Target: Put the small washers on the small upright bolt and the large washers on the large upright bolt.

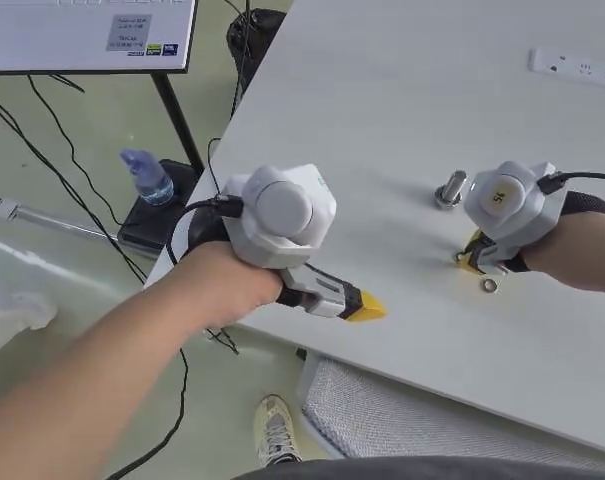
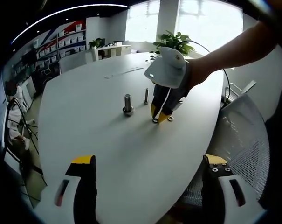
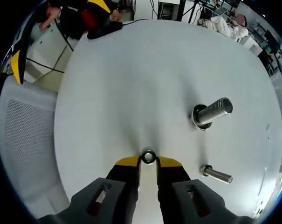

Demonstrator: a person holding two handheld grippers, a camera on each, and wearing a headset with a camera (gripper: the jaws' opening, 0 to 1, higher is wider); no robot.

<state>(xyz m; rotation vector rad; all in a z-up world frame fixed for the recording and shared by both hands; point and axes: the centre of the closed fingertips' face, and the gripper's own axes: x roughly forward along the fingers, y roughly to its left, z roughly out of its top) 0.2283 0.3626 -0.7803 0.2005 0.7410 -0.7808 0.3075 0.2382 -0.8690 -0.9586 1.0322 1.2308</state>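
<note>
- My left gripper (image 1: 367, 305) hangs over the near edge of the white table (image 1: 382, 100), jaws wide apart with nothing between them. In its own view (image 2: 148, 159) the two tips sit far apart at the bottom.
- My right gripper (image 1: 470, 262) points down at the table a bit in from that same edge. Its jaws are drawn in narrow, with the yellow tips pressing a washer (image 3: 148, 157) from both sides while the washer lies flat on the surface.
- A second washer (image 1: 490, 286) lies loose just beside those tips, toward the near edge.
- The big bolt (image 1: 449, 190) stands upright close to the right gripper, further from the edge. The small bolt (image 3: 216, 174) stands near it. No washers threaded over the top of either one that I can see.
- There's a power strip (image 1: 577, 68) by the table's far right side.
- Room stuff: green floor with black cables, a spray bottle (image 1: 147, 177) down there, and a grey mesh chair (image 2: 241, 140) tucked in at the near edge. Across the room, a leafy plant (image 2: 175, 41) sits under bright windows, with shelves (image 2: 68, 37) along one wall.
</note>
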